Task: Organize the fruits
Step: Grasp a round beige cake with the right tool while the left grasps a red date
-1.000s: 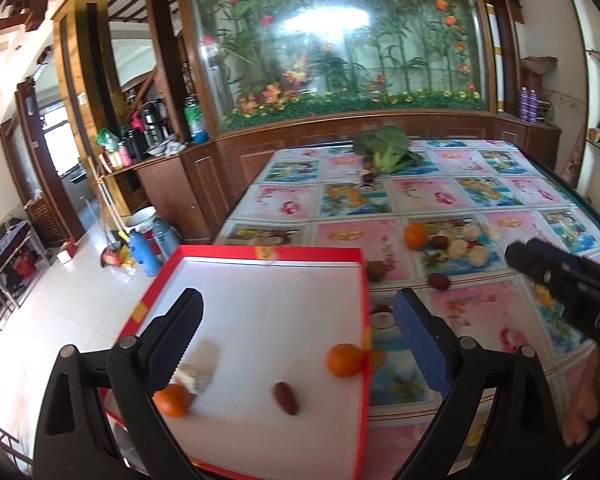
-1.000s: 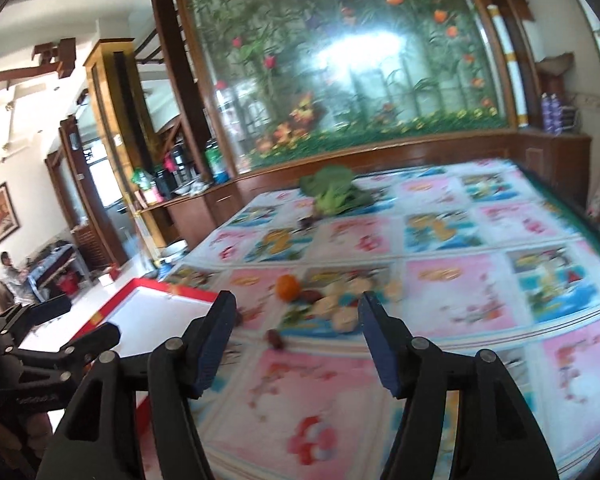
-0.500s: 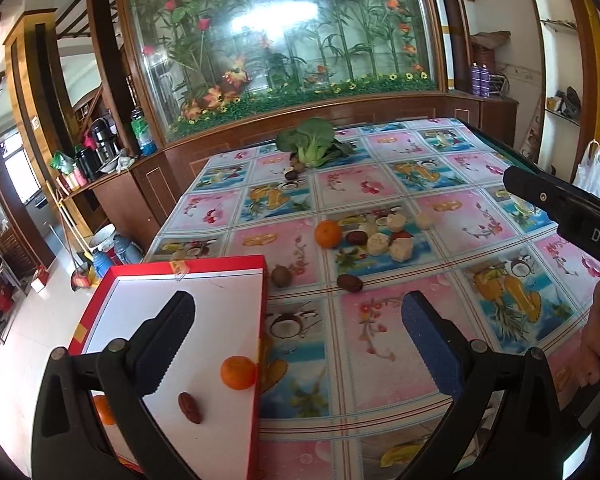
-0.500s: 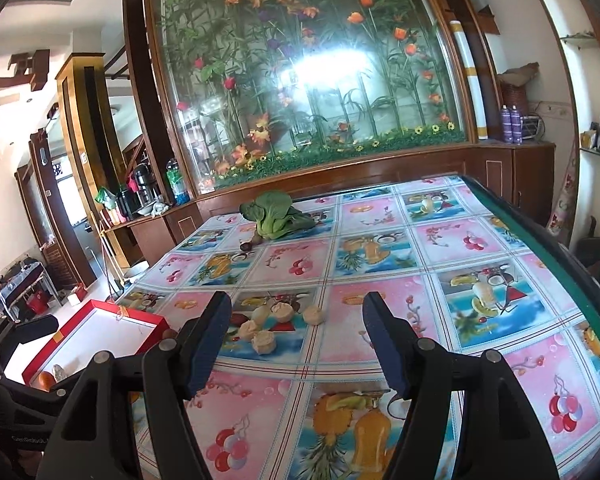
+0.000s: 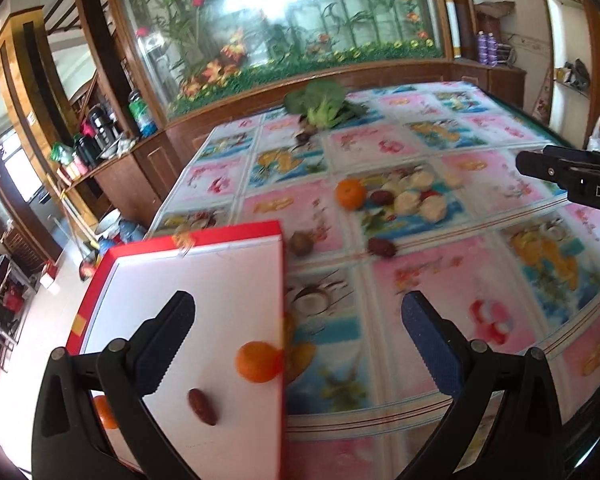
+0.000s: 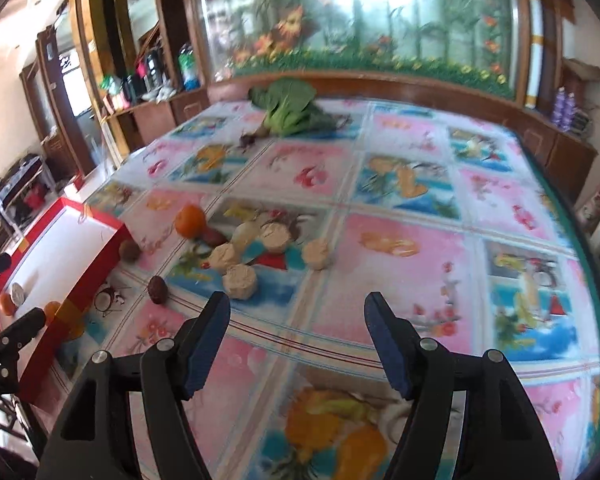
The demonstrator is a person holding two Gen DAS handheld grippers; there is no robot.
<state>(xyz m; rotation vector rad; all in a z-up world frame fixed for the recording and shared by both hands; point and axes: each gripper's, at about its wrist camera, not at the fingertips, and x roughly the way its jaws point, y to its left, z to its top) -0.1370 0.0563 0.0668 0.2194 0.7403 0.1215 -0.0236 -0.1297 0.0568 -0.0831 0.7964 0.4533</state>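
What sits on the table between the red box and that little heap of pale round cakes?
In the right wrist view, a small brown round fruit lies beside the red box, with a dark date nearer the cakes.

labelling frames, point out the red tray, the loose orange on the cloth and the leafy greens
red tray (image 5: 235, 231), left wrist view, far rim
loose orange (image 6: 190, 220), right wrist view, middle of peel
leafy greens (image 6: 289, 106), right wrist view, leaves
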